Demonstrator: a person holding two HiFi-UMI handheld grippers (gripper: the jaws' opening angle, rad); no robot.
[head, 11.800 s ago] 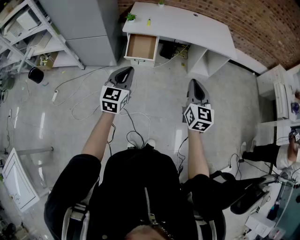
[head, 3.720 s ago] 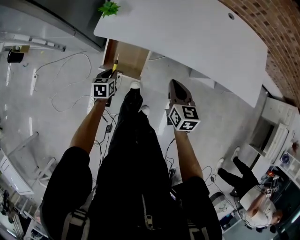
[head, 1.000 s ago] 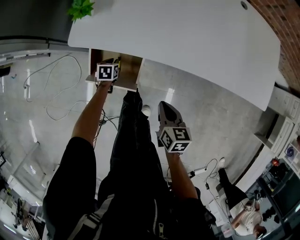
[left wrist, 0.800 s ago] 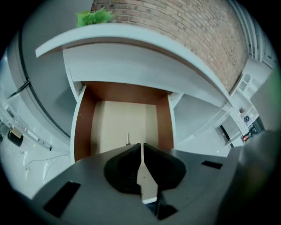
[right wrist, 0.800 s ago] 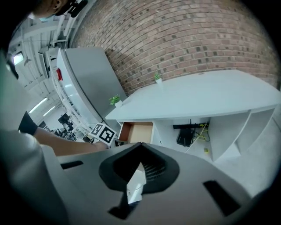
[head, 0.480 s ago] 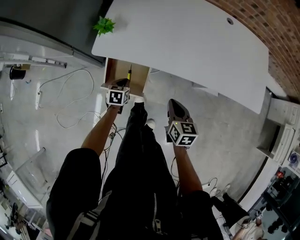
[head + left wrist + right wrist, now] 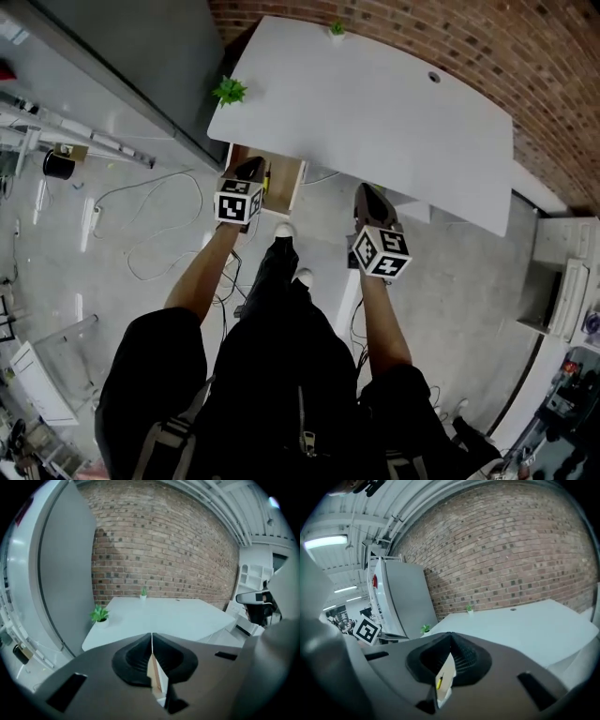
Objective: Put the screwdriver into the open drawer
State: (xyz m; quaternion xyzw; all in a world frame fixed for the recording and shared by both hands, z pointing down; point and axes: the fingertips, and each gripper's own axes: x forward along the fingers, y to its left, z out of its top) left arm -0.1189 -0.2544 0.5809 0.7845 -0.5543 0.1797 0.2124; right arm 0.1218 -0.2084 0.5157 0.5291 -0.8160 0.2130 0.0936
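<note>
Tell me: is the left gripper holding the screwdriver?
No, the left gripper is shut empty; the screwdriver lies in the drawer.

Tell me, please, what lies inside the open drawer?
A yellow-handled screwdriver lies on the wooden bottom of the drawer. The left gripper covers the drawer's left part, so anything there is hidden.
</note>
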